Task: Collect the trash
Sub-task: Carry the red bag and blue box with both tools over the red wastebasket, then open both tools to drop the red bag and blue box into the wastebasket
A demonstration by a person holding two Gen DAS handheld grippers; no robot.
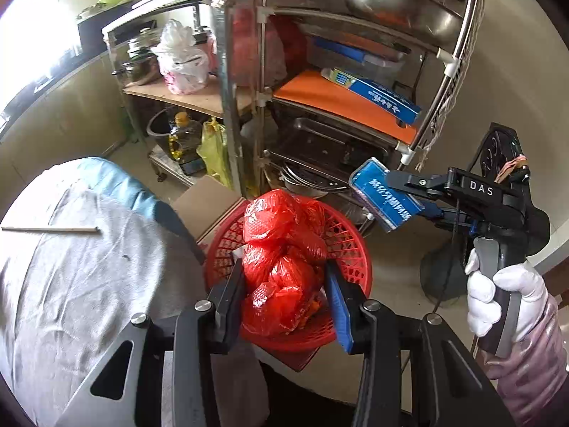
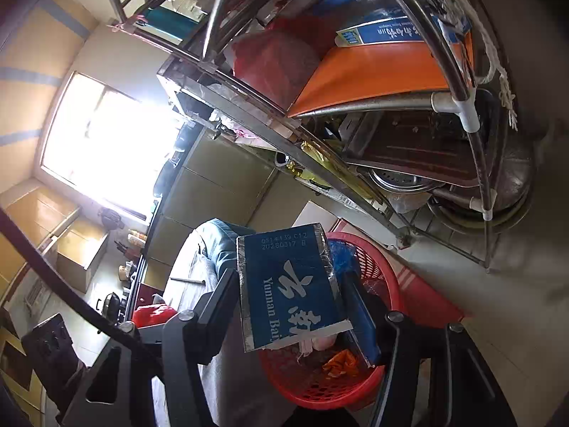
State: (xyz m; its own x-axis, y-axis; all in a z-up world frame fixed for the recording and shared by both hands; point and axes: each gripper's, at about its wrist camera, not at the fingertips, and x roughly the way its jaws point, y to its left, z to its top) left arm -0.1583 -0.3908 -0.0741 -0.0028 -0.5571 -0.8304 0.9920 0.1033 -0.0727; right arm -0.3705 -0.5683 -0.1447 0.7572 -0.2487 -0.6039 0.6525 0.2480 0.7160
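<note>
In the left wrist view, we take the red basket (image 1: 350,249) as our landmark: it stands on the floor beside the cloth-covered table (image 1: 78,277) and in front of the metal rack (image 1: 419,142). The left gripper (image 1: 284,284) pinches the red bag (image 1: 281,256) directly above the basket, jaws partly spread by the bag's bulk. The right gripper (image 1: 387,192) holds the blue carton (image 1: 384,195) beyond the basket's far right rim, long axis slanting down toward the rim; we judge this arm the nearer one for the next drop. In the right wrist view, the right gripper (image 2: 288,302) clamps the blue carton (image 2: 291,284) across its width, jaws partly spread. The carton points forward and hangs over the red basket (image 2: 384,284), whose near part lies below the fingers.
</note>
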